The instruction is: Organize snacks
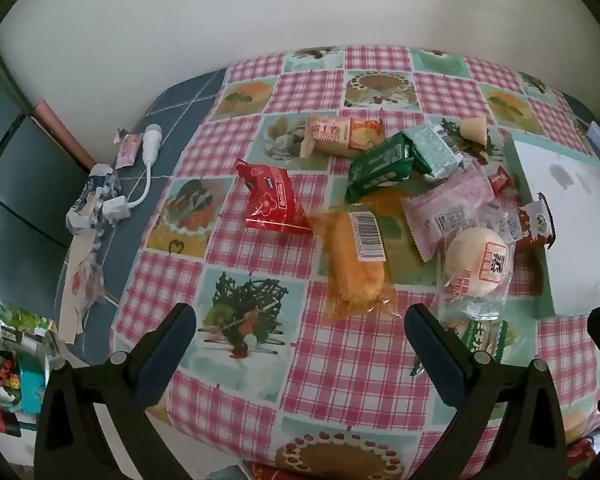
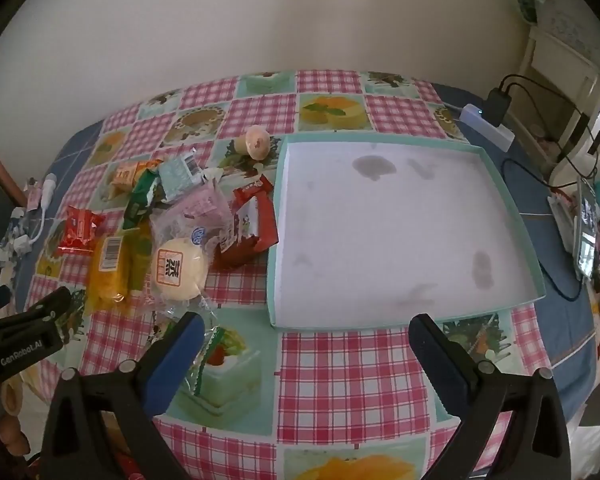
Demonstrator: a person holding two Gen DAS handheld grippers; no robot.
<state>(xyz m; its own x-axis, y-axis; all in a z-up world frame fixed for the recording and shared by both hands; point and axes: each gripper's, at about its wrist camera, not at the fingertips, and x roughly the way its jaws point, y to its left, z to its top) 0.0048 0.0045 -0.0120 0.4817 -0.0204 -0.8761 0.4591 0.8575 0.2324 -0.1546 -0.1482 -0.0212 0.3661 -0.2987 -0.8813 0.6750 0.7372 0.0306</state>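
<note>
Both the left gripper [image 1: 300,330] and right gripper [image 2: 306,338] hang wide open and empty, the snack pile [image 2: 172,232] lies loose left of the bare teal box [image 2: 512,204] (stained inside), so slick overlapping wrappers risk slipping or dragging neighbours.

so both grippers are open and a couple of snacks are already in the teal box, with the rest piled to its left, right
Not quite. The right wrist view shows the teal box holds no snacks, only stains on its white floor. All the snacks lie piled to its left, and the left gripper and right gripper are both open.
</note>
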